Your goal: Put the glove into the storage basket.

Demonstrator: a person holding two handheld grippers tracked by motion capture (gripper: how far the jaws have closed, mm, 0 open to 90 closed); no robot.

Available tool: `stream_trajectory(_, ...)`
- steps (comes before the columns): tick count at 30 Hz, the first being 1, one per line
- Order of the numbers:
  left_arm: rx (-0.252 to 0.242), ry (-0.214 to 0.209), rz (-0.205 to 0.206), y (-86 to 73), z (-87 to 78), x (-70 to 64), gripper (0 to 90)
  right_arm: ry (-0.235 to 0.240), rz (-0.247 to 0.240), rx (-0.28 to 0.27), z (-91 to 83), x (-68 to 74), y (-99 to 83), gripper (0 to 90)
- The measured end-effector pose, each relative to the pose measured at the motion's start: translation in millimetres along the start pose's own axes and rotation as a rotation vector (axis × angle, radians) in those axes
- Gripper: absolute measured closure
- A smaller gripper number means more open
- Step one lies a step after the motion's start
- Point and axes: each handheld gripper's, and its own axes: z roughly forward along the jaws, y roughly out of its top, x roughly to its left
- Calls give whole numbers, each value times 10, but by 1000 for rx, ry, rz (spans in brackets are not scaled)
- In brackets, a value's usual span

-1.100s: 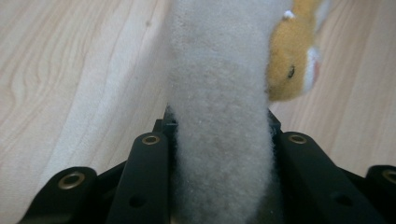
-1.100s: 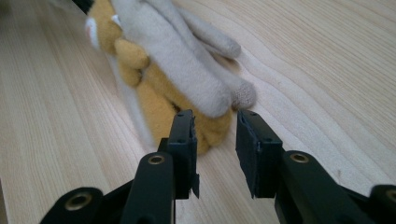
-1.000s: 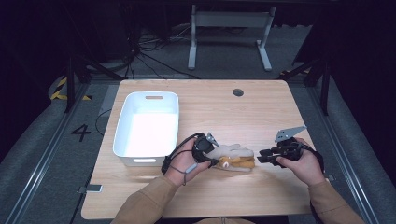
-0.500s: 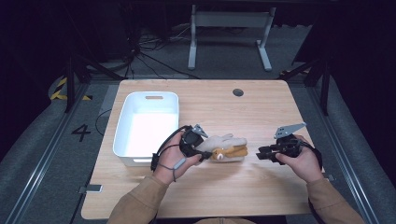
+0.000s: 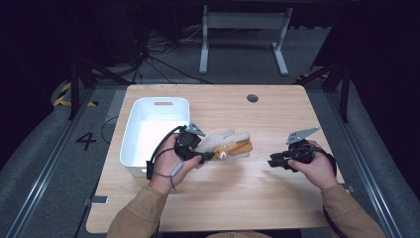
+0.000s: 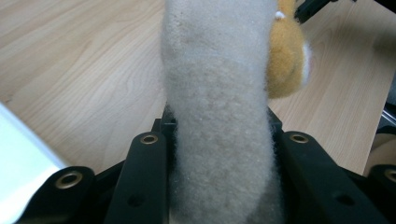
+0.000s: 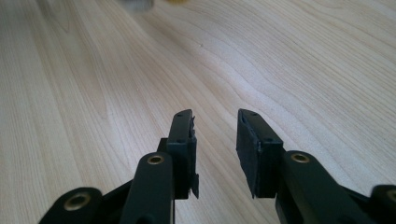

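A plush toy point(image 5: 225, 144), cream with an orange part, hangs just above the wooden table point(image 5: 237, 208), right of the white bin point(image 5: 153, 131). My left gripper point(image 5: 205, 156) is shut on the toy's cream body point(image 6: 217, 116), which bulges between the two black jaws; the orange part point(image 6: 285, 60) sticks out beyond it. My right gripper point(image 5: 273, 162) rests low over the table at the right, jaws pointing left toward the toy. In the right gripper view its gripper point(image 7: 215, 128) is open with nothing between the pads, only bare wood below.
The white bin has a handle slot point(image 5: 163, 103) at its far end. A round cable hole point(image 5: 252, 98) sits near the table's far edge. A table frame point(image 5: 242, 29) and cables lie on the floor behind.
My left gripper has lifted the plush toy and carried it up and leftward, toward the white bin. The right gripper has stayed nearly still, apart from the toy.
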Motion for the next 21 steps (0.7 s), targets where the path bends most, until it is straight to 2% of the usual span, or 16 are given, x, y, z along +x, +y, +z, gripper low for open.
stream_trajectory(12,-37,56,-56,16,-283,174,665,6,7,-1,15,-18,-12,664)
stream_trajectory(21,-59,104,-103,-62,-495,352,663,5,25,3,16,-27,-48,660)
